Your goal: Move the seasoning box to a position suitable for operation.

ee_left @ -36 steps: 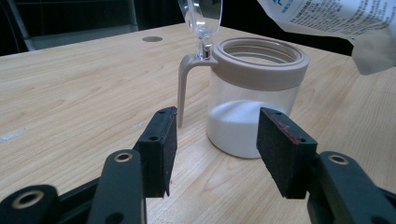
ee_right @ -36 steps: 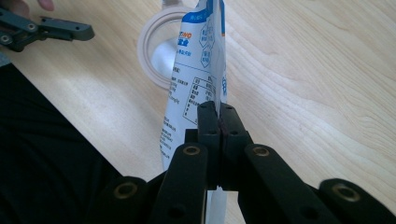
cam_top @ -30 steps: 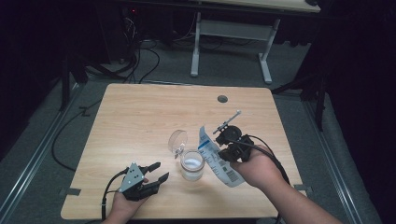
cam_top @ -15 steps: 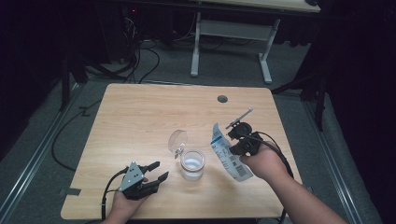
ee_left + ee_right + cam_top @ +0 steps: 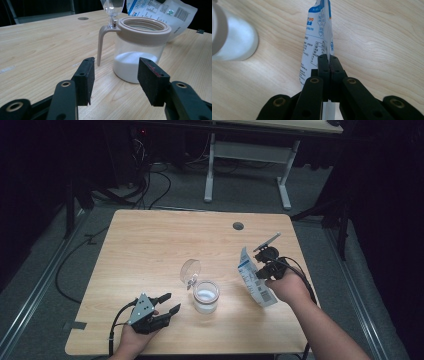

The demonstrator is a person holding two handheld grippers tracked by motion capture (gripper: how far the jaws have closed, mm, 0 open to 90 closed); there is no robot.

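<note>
right gripper (image 5: 260,262) clamps a floppy white-and-blue printed plastic pouch (image 5: 254,279) by its edge; left gripper (image 5: 167,304) gapes, empty.

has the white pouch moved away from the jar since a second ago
Yes. The pouch, clamped in the right gripper, has shifted right, away from the jar, which stayed put.

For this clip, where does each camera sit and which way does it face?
High view: above the person's side, looking down on the table; both forearms, left tongs, right tongs.
Left gripper view: low, facing the jar between open jaws.
Right gripper view: looking down its shut jaws pinching the pouch.
Shared: jar and pouch appear in all three.
</note>
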